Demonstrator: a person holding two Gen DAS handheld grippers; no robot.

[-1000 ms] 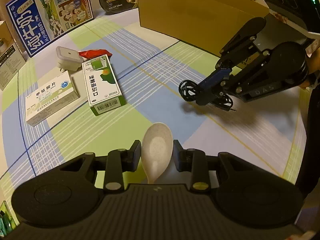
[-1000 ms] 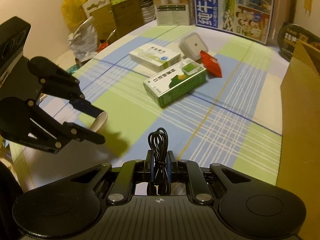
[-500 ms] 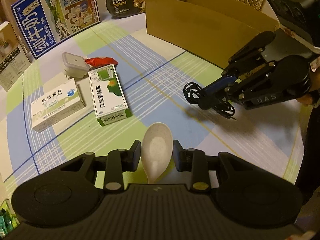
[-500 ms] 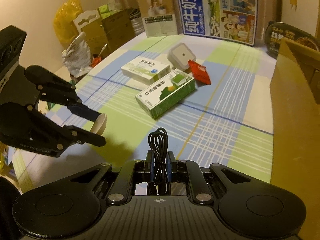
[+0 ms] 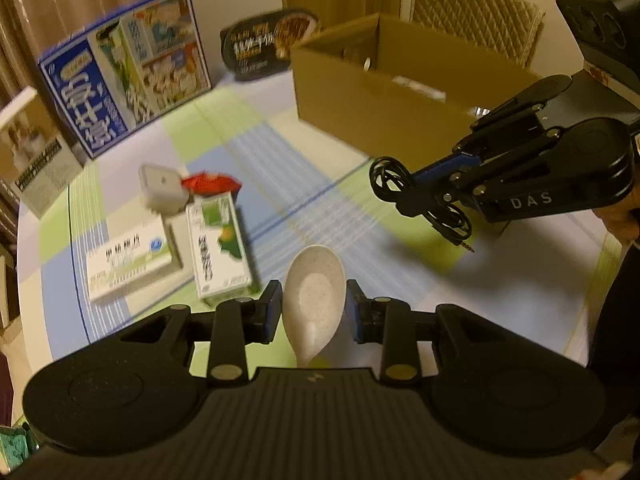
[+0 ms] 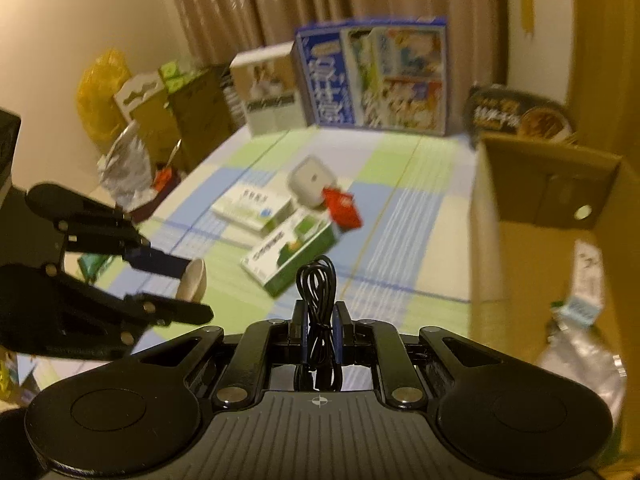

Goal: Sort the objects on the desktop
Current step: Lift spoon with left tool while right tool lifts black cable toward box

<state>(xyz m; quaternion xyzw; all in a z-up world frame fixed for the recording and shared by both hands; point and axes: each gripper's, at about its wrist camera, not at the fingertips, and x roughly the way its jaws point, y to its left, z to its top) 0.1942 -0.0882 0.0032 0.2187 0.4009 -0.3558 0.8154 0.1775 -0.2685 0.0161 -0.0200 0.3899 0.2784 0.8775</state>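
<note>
Left gripper (image 5: 314,306): pinching spoon (image 5: 315,298), aloft. Right gripper (image 6: 319,322): pinching coiled cable (image 6: 318,292), aloft. Box (image 6: 532,240) at my 2 o'clock: I carry each clear over the rim, then let go low inside

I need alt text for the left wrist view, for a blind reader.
The left tongs hold a white spoon above a checked tablecloth; the right tongs carry a coiled black cable near an open cardboard box.
</note>
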